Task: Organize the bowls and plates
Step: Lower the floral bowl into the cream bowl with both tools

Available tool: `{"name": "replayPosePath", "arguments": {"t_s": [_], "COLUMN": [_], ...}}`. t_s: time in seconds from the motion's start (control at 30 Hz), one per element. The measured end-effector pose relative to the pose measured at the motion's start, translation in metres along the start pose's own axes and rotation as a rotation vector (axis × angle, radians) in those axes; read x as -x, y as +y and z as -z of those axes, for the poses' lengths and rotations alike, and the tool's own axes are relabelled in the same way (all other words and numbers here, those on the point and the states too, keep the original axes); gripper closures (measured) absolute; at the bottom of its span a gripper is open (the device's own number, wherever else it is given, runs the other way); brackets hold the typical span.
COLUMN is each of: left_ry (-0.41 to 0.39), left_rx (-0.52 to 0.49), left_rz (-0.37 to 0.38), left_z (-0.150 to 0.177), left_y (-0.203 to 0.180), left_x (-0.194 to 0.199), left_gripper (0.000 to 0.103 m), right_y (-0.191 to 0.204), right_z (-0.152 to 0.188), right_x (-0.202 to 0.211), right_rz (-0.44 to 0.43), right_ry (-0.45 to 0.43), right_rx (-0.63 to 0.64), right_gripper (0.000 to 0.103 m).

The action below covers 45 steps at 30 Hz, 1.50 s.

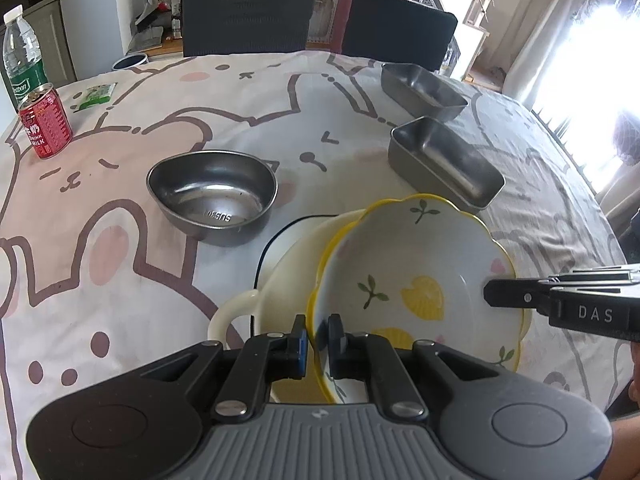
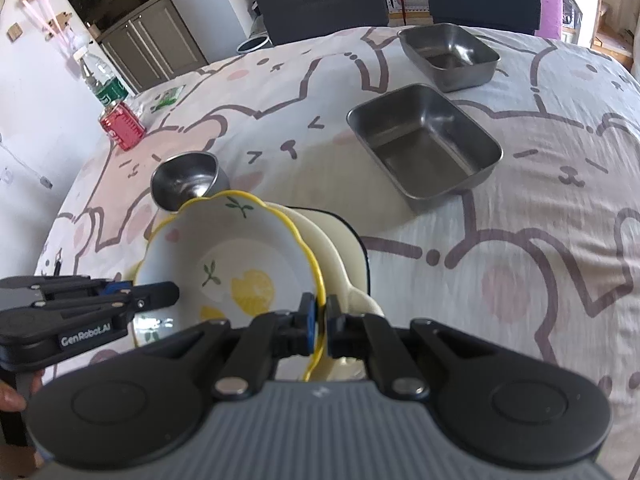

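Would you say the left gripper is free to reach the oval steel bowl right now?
Probably not yet: the left gripper is shut on the lemon-print bowl's rim. The oval steel bowl itself sits unobstructed.

Open cloth at 9 to 11 o'clock around the oval steel bowl (image 1: 213,196); can (image 1: 45,126) and bottle (image 1: 22,54) far at 10. Blocked at 1 o'clock by two steel trays (image 1: 446,162) (image 1: 422,90), narrow gap between.

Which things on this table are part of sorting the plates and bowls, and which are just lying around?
Job: lemon bowl, cream dish beneath it, oval steel bowl, two steel trays.
Lying about: water bottle, red can, green packet.
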<state>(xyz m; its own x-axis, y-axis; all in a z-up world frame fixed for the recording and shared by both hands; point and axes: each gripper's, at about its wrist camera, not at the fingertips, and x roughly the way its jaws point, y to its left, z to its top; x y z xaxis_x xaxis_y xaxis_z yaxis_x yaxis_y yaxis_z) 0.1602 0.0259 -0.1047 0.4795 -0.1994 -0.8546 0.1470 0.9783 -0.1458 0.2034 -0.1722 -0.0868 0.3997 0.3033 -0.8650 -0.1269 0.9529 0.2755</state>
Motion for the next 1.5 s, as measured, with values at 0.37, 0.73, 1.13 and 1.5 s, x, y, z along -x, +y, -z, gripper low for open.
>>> {"name": "replayPosePath", "arguments": {"t_s": [0.37, 0.73, 1.13, 1.5], "left_ry": [0.025, 0.041, 0.053, 0.055], "left_rx": [-0.015, -0.020, -0.035, -0.027], "left_rz": [0.000, -0.003, -0.002, -0.001], "left_z": [0.003, 0.004, 0.005, 0.004], "left_y": [0.002, 0.005, 0.006, 0.007], "left_x": [-0.003, -0.006, -0.009, -0.009], "left_gripper": [0.093, 0.092, 0.091, 0.091], "right_y": [0.004, 0.009, 0.013, 0.012], "right_z": [0.000, -0.001, -0.001, 0.000], "right_x": [-0.007, -0.015, -0.021, -0.021], "right_rz": [0.011, 0.019, 0.041, 0.044], "right_ry": [0.016, 0.037, 0.055, 0.054], "right_rx": [0.017, 0.038, 0.065, 0.069], "right_gripper": [0.096, 0.096, 0.096, 0.096]}}
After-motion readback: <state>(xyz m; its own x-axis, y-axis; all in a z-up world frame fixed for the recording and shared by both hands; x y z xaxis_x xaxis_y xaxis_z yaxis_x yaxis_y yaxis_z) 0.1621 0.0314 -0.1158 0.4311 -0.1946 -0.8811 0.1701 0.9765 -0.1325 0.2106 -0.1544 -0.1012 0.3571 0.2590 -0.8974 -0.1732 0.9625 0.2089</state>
